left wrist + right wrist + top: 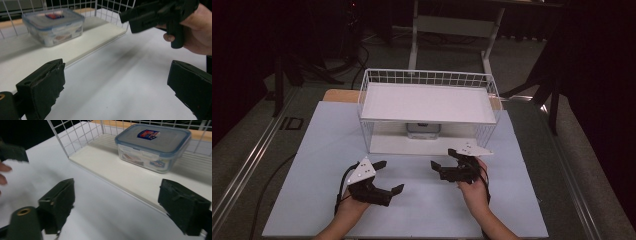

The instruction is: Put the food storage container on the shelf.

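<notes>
the white table [412, 200] fills the lower half of the high view, and the white wire rack [428, 107] stands at its centre with a clear lidded container [153, 146] on its bottom shelf, under the top board. below the rack, the right gripper [446, 161] at lower right and the left gripper [388, 177] at lower left both hover with jaws spread wide, holding and touching nothing. the rack's open front faces them, and nothing lies between the jaws and the container.
</notes>
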Demonstrator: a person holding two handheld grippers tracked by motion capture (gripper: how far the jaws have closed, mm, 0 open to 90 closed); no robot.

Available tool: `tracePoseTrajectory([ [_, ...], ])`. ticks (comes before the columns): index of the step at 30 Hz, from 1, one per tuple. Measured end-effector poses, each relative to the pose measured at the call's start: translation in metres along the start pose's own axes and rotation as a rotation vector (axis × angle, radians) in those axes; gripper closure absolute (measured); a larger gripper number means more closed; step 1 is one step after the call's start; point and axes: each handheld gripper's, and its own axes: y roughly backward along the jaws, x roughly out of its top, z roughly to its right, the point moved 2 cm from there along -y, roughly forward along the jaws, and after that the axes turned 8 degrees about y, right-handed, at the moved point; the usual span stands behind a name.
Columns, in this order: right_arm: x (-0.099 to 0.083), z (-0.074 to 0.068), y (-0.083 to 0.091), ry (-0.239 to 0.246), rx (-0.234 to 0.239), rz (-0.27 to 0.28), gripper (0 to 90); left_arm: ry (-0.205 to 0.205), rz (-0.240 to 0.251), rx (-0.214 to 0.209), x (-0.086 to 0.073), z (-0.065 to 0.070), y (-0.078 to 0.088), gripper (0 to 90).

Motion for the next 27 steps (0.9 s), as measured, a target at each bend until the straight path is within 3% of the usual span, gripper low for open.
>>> tracePoseTrajectory([
  [5, -0.005, -0.004, 0.015, 0.018, 0.033, 0.012, 15.5, -0.005, -0.009, -0.004, 0.003, 0.002, 0.005, 2.4],
  [10, -0.014, -0.009, 0.029, 0.04, 0.035, -0.003, 15.4, 0.008, -0.019, -0.011, -0.004, 0.0, 0.01, 2.4],
  [16, -0.023, -0.01, 0.049, 0.028, 0.053, -0.001, 15.5, 0.017, -0.031, -0.01, -0.011, -0.002, 0.015, 2.4],
  [19, -0.026, -0.01, 0.054, 0.045, 0.039, 0.006, 15.9, 0.013, -0.039, 0.0, -0.012, -0.002, 0.017, 2.4],
  [27, -0.037, -0.005, 0.071, 0.024, 0.03, -0.004, 16.2, 0.013, -0.036, 0.009, -0.017, -0.003, 0.029, 2.4],
])
